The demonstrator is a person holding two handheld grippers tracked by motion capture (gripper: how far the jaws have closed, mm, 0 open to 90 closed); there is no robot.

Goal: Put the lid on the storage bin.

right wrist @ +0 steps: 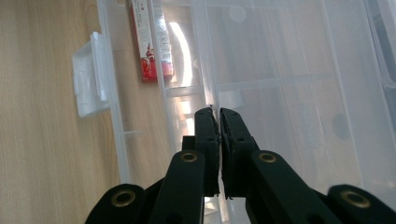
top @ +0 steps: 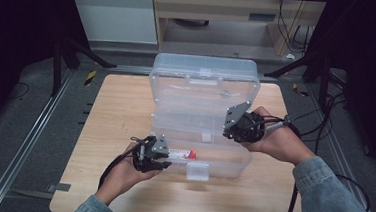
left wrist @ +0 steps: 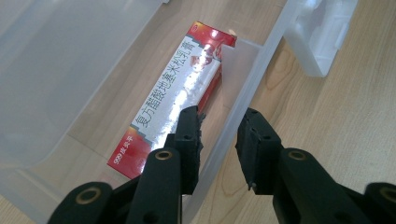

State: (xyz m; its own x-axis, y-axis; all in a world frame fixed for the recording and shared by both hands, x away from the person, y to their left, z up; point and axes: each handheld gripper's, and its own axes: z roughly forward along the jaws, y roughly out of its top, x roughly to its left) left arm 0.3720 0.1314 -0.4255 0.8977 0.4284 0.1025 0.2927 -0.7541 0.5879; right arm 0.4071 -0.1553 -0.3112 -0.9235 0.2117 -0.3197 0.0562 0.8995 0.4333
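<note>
Left gripper (left wrist: 218, 140) sits nearest to the person, jaws closed down on the front wall of the clear plastic storage box (left wrist: 233, 126), one jaw inside and one outside, pinching that thin wall. Right next to the inner jaw, lying flat on the box floor against the front wall, is the red and silver ointment carton (left wrist: 175, 95) with Chinese print on it. From the high view you can see it along the front edge of the box (top: 231, 171), just left of the front latch (top: 197, 170).

Further back, the right gripper (right wrist: 219, 128) has its jaws nearly together, apparently nipping the edge of the raised lid (top: 202, 89), which stands roughly upright behind the tray. Looks like it's steadying the lid, though I can't tell how firm the bite is.

Handling-wise, my guess: the box is light, hollow and a bit flexy, so the thin walls will bow if squeezed hard, and the smooth plastic is probably slippery between hard jaws. Grab it at a rim or by a rib, where it's stiffest. The lid will want to flop on its hinge, so hold it near the top edge. The carton is light cardboard, glossy, easy to crush; pinch it across its narrow sides near the middle, gently.

All of this is on a light wooden table (top: 126, 106).
</note>
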